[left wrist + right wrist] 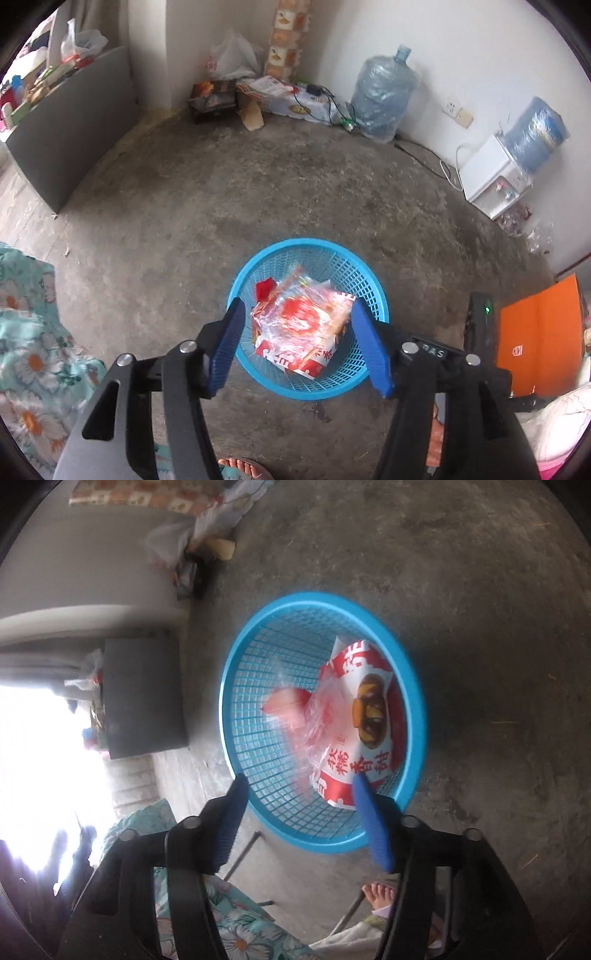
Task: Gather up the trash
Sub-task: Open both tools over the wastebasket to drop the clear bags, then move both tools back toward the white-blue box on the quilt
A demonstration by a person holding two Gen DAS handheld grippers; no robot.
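A: A bare concrete floor (258, 192), and on it, near the person, a blue basket (236, 284). How far has the trash collection got?

B: Well along, by the look of it. The basket holds a red-and-white wrapper (295, 363), clear crinkled plastic (299, 314) on top of it, and a small red scrap (266, 290) toward the far left side.

A: And the grippers?

B: The left gripper (297, 317) hangs over the basket with its blue fingers (229, 343) spread wide, nothing pressed between them; the trash lies below. The right gripper (301, 786) is the same: jaws wide, empty, at the near rim. In its view the wrapper (354, 716) leans against the basket's right wall (413, 686), with a blurred pinkish piece (286, 701) left of it that may be in mid-fall.

A: What is left?

B: Possibly the litter against the far wall: a carton pile (273, 96), a white bag (232, 59), and scraps by the water dispenser (495, 184) on the right. Whether those count as trash, I cannot tell.

A: The smallest details?

B: Bare toes (375, 893) on the floor at the near edge.
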